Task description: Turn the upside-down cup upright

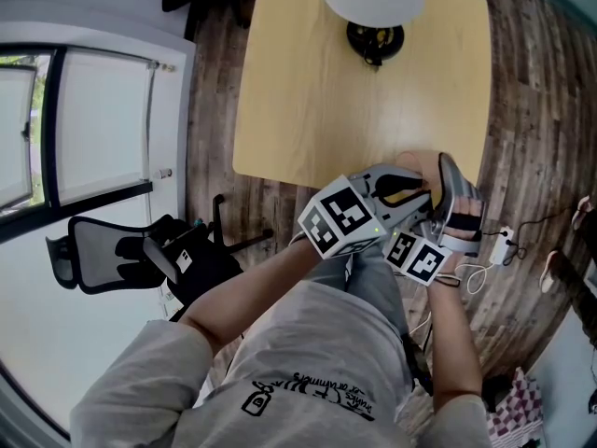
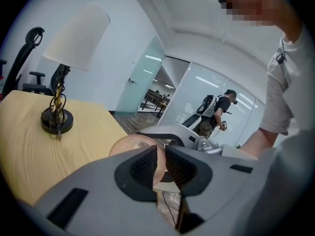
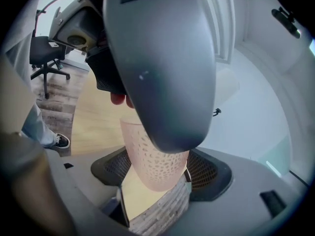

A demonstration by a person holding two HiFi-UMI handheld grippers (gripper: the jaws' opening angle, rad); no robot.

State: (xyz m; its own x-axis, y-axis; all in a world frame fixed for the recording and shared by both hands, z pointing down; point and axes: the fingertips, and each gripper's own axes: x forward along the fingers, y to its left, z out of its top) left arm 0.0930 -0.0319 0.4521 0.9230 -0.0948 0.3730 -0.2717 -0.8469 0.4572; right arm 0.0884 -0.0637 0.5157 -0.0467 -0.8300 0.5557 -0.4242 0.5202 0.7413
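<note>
1. The person stands at the near edge of a wooden table (image 1: 308, 91) with both grippers close together just over its near right corner.
2. The pink cup (image 1: 417, 168) is off the table, held in the air between the two grippers.
3. The left gripper (image 2: 161, 166) is nearly closed, and its two pads pinch the thin wall of the cup at the rim.
4. The right gripper (image 3: 160, 170) is closed on the cup's sides. The dotted, narrower end sits between its pads.
5. In the right gripper view the left gripper's grey body is right above the cup and covers its wider end.
6. I cannot tell exactly how far the cup is tilted.
7. A lamp (image 1: 375, 37) with a white shade stands at the far side of the table, well apart from the cup.
8. A black office chair (image 1: 121, 250) stands on the plank floor (image 1: 522, 110) to the person's left.
</note>
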